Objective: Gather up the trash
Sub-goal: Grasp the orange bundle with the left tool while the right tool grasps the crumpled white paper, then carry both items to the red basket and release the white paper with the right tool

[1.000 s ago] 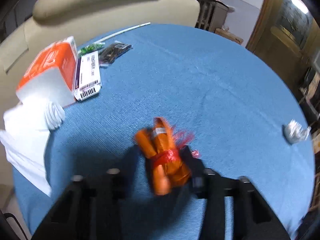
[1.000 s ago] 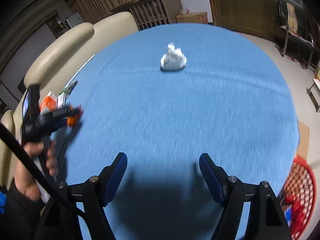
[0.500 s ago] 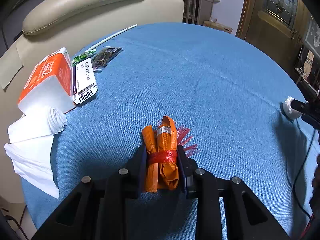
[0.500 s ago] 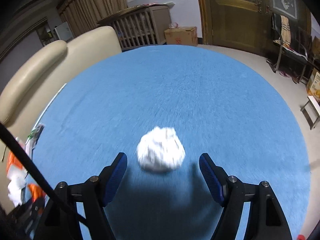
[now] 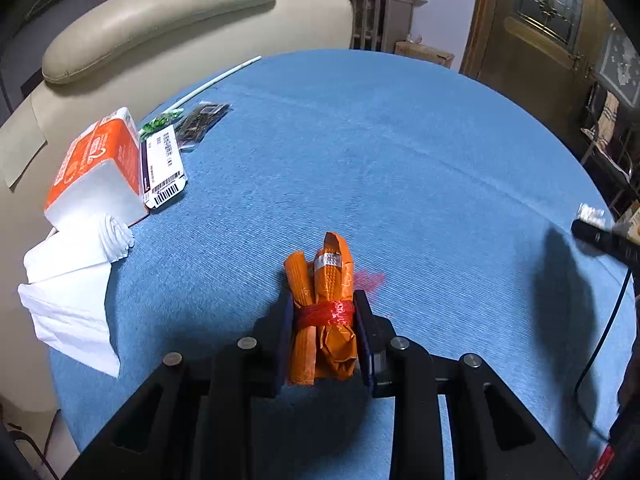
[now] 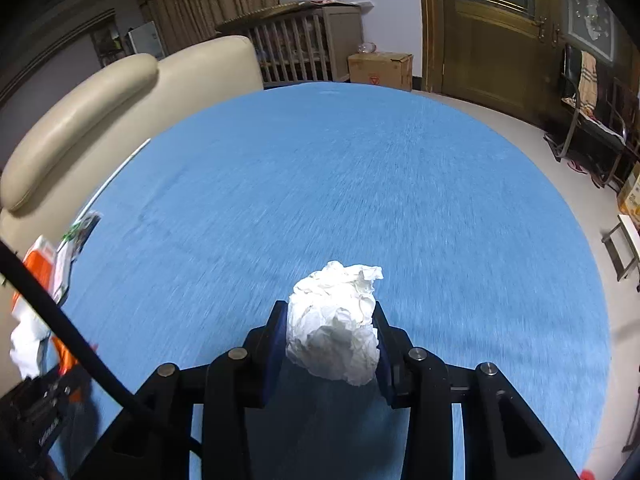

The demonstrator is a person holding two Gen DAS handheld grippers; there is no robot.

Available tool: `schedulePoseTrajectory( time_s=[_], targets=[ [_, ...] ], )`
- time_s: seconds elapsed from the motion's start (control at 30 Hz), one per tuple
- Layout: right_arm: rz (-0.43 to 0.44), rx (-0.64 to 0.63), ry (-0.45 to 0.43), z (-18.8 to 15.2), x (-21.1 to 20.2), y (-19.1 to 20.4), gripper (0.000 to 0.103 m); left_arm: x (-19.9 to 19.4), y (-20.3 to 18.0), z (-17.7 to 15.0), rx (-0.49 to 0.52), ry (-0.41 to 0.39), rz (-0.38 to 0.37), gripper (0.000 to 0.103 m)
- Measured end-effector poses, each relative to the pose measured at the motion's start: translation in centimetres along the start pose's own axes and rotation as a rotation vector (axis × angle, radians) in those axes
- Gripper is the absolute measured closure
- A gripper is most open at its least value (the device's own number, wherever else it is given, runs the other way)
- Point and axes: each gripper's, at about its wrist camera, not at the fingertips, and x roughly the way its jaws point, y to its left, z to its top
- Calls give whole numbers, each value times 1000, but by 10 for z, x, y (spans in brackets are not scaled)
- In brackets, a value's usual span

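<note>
Left gripper (image 5: 324,336) clamping orange wrapper bundle (image 5: 323,316), right gripper (image 6: 332,344) apparently squeezing crumpled tissue (image 6: 334,328)

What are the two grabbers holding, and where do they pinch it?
The left gripper pinches the orange plastic bundle at its red-tied middle. The right gripper squeezes the crumpled white paper ball by its sides.

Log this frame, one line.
left gripper: shut on orange wrapper | right gripper: shut on tissue wad | both over blue table | bin: not in view
</note>
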Motion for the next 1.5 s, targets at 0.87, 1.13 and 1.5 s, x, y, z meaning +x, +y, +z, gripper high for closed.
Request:
schedulePoseTrajectory(
  time_s=[0.87, 1.13, 1.5],
  targets=[
    [95, 44, -2, -125, -96, 5, 62, -60, -21, -42, 26, -52, -72, 73],
    [89, 99, 1, -148, -112, -22, 62, -71, -49, -49, 78, -61, -101, 73],
    [90, 156, -21, -171, -137, -50, 62, -83, -87, -66, 157, -65, -138, 73]
  ],
)
